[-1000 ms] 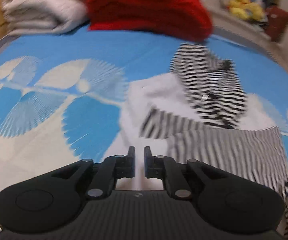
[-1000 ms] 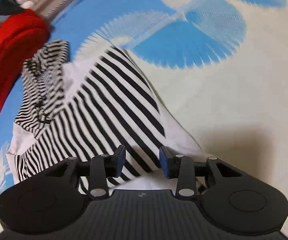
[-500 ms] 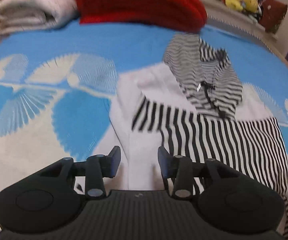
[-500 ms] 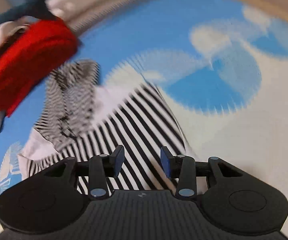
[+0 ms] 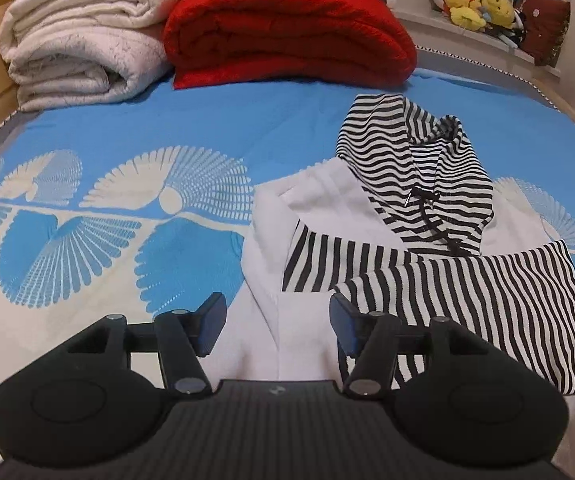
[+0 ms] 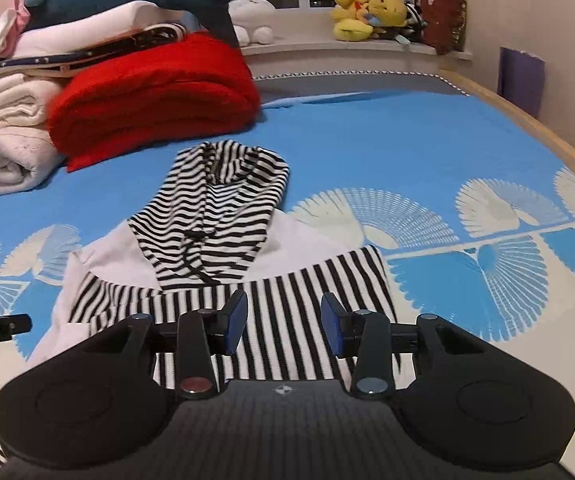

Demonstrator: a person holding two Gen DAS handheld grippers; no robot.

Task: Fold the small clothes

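1. The hoodie [image 6: 223,280] lay flat on the bed [image 6: 407,152], around the middle of the blue spread, hood toward the head end where the blankets were stacked. Both striped sleeves looked already folded across the white body, which I'd guess is why it sat as such a tidy block.
2. Its long axis ran from the hood to the hem, pretty much along the length of the bed; the hem end was nearest both cameras. The sleeve band crossed that axis.
3. The left gripper [image 5: 275,326] hung just over the white side edge of the hoodie [image 5: 271,264]. Its jaws had just been opening and stood wide, cloth under them but nothing pinched, so probably a fresh let-go.
4. The right gripper [image 6: 283,322] hovered above the striped band, jaws partly apart and empty.
5. Further out: a red blanket [image 6: 155,96] and cream blankets [image 5: 83,40] at the head edge, well apart from the hoodie, plush toys [image 6: 371,16] on the sill beyond.
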